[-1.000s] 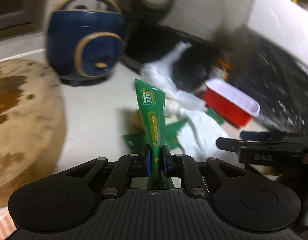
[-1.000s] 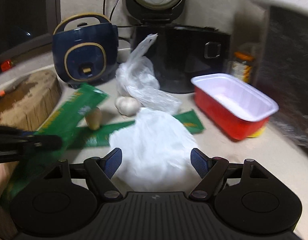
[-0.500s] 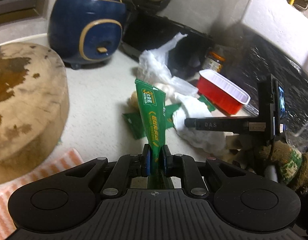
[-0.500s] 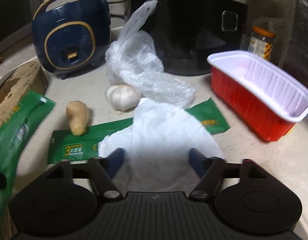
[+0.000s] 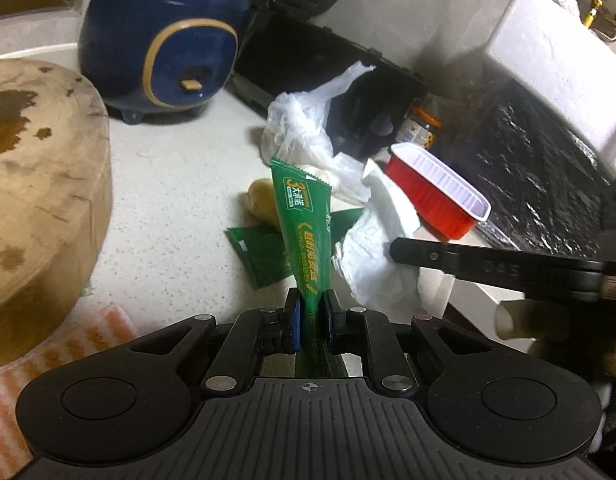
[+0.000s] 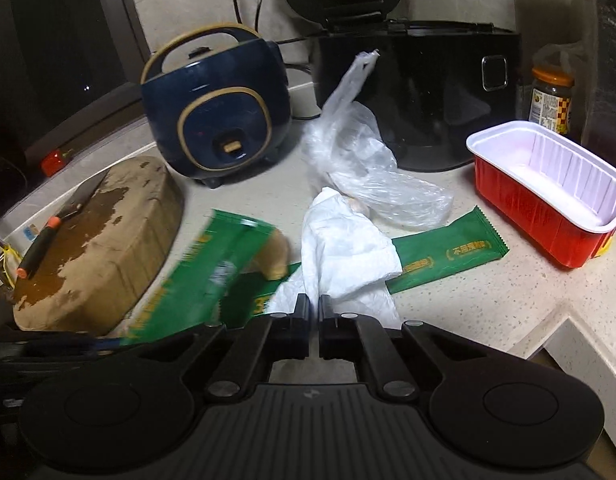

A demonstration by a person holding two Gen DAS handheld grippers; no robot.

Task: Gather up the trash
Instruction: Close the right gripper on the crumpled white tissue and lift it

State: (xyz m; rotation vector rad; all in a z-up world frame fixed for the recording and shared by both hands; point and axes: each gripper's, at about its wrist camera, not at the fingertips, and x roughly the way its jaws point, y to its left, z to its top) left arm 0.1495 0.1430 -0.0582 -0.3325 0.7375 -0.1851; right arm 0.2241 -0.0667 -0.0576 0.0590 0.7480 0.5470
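Closed up since a second ago, the right gripper point(image 6: 313, 305) now has its jaws together on the white tissue point(image 6: 343, 256), which has been tugged up into a crumpled peak above the bench point(image 6: 487, 300) where it lay flat and puffed before. Count the green wrappers: two. One green wrapper point(image 5: 306, 240) stands nearly upright, long axis running straight up from the left gripper point(image 5: 311, 314), clamped tight on its lower end, printed face toward the camera. The second green wrapper point(image 6: 447, 258) lies flat on the bench, long axis slanting from lower left to upper right, partly under the tissue. One clear plastic bag point(image 6: 363, 172) slumps behind, one red tray point(image 6: 547, 216) sits to the right, one piece of ginger point(image 6: 274, 256) beside the wrappers. Both grippers tilt downward over the bench, and the right one reaches in from the side in the left wrist view, fingertips at the tissue.
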